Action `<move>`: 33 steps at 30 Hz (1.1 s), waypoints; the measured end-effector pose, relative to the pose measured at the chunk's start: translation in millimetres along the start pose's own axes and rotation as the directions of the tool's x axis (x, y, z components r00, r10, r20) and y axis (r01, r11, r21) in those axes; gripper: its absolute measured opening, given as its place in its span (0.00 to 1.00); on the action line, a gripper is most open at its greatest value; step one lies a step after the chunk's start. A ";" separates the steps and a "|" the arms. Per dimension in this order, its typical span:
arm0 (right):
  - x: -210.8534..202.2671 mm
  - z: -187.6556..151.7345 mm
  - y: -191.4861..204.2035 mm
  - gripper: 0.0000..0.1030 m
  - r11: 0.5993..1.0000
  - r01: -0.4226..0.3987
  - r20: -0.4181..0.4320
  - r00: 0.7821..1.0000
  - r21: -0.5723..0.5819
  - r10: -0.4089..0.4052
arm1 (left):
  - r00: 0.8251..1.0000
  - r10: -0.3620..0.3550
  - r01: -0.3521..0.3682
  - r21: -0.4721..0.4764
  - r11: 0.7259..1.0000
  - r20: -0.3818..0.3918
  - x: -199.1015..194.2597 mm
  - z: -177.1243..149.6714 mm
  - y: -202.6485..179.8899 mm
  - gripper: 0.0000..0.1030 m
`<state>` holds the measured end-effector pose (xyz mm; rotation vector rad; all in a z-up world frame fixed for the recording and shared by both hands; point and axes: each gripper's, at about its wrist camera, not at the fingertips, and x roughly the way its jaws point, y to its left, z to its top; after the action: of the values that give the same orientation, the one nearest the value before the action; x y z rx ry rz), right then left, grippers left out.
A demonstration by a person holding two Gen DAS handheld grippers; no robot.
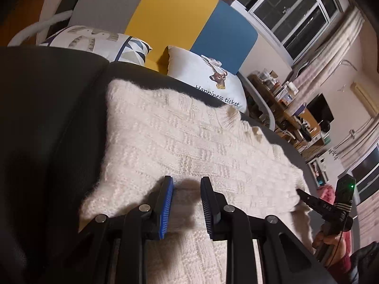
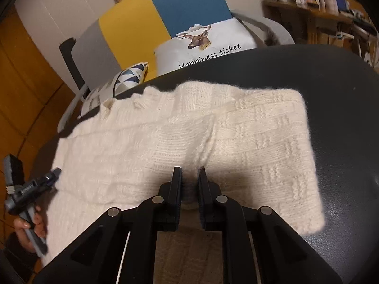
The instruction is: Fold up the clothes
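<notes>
A cream knit sweater lies spread on a black leather seat. Its near part is folded over a lower layer. My left gripper sits at this folded near edge, its blue-padded and black fingers a small gap apart with knit bunched between them. My right gripper is at the same edge further right, its fingers closer together on a shadowed bulge of knit. Each gripper also shows from the side in the other view, the right gripper and the left gripper, each held by a hand.
Behind the seat stand a patterned cushion, a white "Happiness ticket" cushion and a yellow and blue backrest. A cluttered wooden shelf is at the right. Orange wooden floor lies to the left.
</notes>
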<state>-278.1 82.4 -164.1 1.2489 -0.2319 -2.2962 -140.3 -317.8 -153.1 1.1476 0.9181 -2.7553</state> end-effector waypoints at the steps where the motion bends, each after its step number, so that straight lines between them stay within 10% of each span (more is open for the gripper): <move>1: -2.4 1.2 -0.2 0.12 1.000 0.009 0.008 1.000 0.000 -0.009 | 1.000 -0.007 0.007 -0.008 1.000 0.008 -3.4 0.6 0.1 0.23; 11: -1.5 26.7 10.8 0.11 0.976 0.168 0.031 0.986 -0.141 -0.165 | 0.996 0.079 -0.081 0.052 0.995 0.026 -1.1 5.1 2.7 0.21; 22: -36.1 22.0 -2.9 0.22 0.992 0.109 0.182 0.979 -0.063 -0.096 | 0.989 0.145 -0.149 0.151 0.977 0.039 0.3 16.8 -20.0 0.23; 26: -31.7 20.8 32.3 0.22 0.974 0.061 0.140 0.990 -0.217 -0.030 | 0.991 0.130 -0.130 0.077 0.988 0.011 8.5 12.6 0.8 0.23; 33: 7.0 6.2 34.6 0.23 0.951 0.171 0.044 0.985 -0.258 -0.165 | 0.997 0.070 -0.070 0.054 0.996 0.013 -6.1 12.7 -11.0 0.23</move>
<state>-274.0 48.6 -152.7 1.1458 0.1736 -2.3902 -146.7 -316.5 -136.4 1.1475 0.7904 -2.7440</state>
